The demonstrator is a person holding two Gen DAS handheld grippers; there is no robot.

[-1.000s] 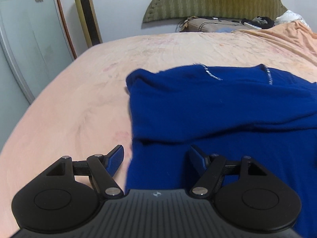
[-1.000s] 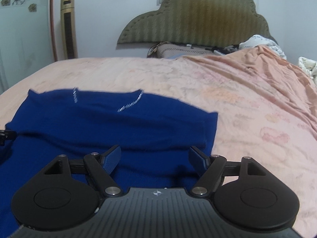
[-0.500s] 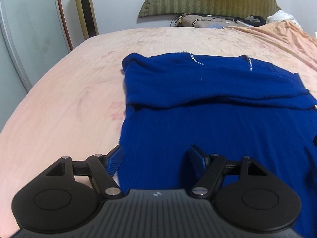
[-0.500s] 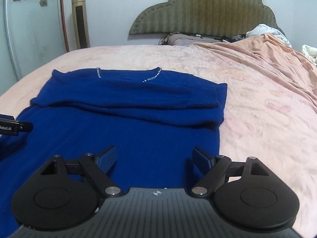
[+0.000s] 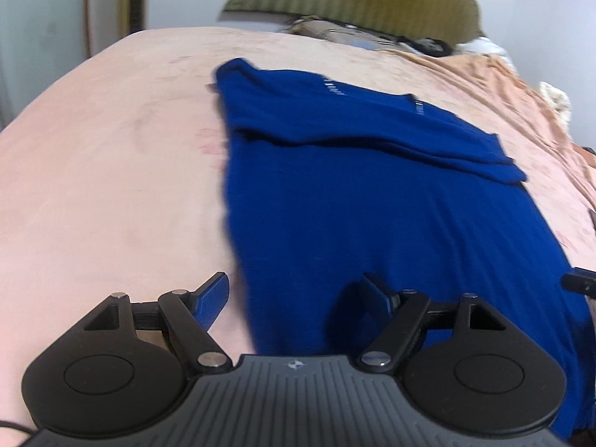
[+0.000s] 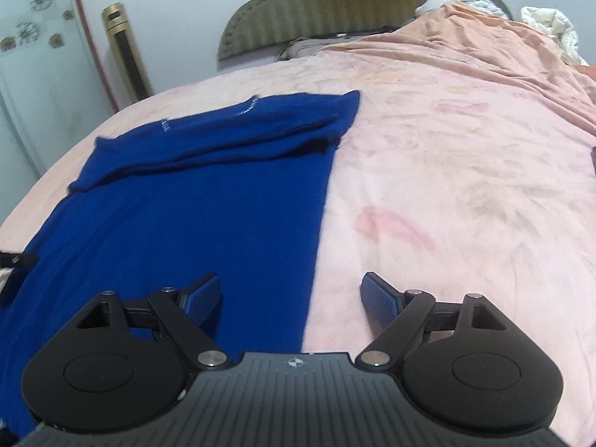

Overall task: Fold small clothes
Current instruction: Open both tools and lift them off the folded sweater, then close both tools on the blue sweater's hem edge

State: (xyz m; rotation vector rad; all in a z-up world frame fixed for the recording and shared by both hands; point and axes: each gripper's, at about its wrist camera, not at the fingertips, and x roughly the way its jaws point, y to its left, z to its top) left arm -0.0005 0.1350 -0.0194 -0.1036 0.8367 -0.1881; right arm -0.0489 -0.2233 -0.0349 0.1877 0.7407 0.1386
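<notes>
Left wrist view looks low over the blue garment's (image 5: 372,205) left edge toward the headboard (image 5: 354,0). Right wrist view covers its right edge; both share garment and bed (image 6: 465,186).

left gripper (image 5: 294,298) fingers spread wide, right gripper (image 6: 290,294) fingers spread wide, both empty

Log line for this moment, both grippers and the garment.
left gripper: open, straddling left edge of blue top | right gripper: open, straddling its right edge | top: flat on pink bedspread, sleeves folded across
</notes>
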